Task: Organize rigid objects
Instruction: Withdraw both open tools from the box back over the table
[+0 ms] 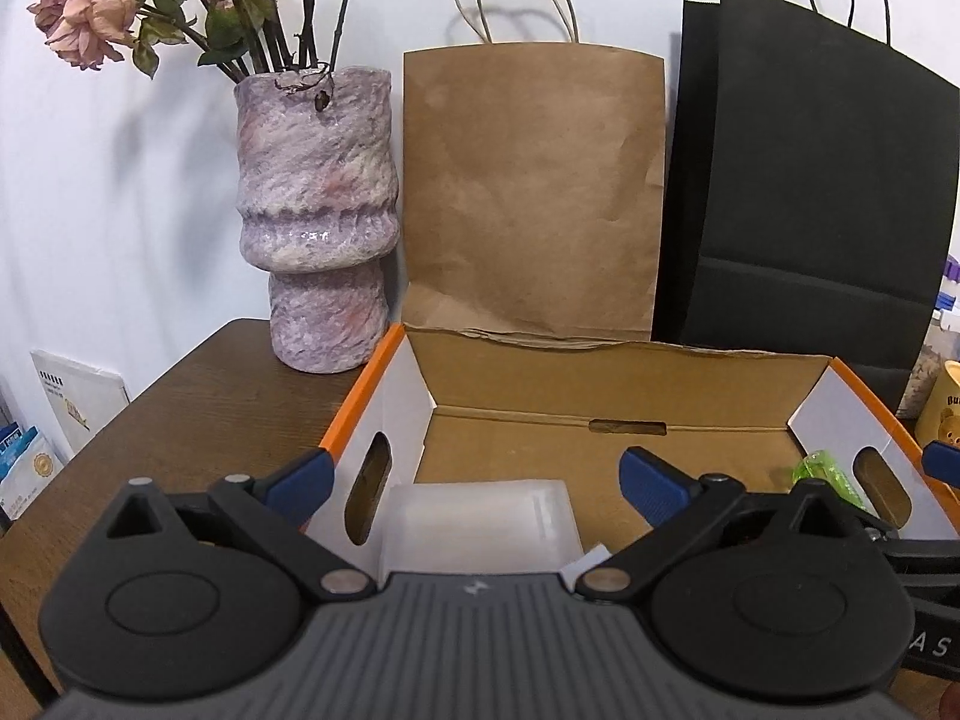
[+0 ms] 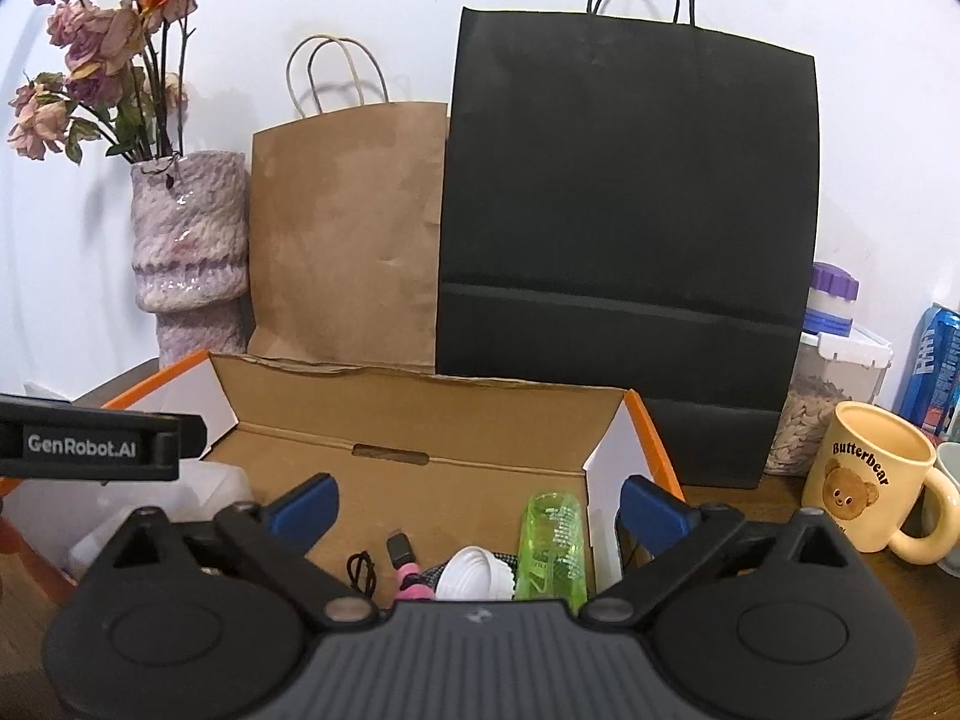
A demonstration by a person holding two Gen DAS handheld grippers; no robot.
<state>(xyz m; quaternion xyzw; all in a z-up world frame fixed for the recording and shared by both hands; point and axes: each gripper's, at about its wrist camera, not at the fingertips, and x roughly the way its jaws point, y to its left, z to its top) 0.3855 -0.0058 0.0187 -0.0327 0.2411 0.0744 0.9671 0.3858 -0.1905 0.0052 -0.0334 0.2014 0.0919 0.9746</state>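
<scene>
Half the green bottle hidden.

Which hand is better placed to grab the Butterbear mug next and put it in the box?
Probably the right. The mug stands just right of the open right gripper, outside the box wall. The left gripper sits over the box's far end.
</scene>
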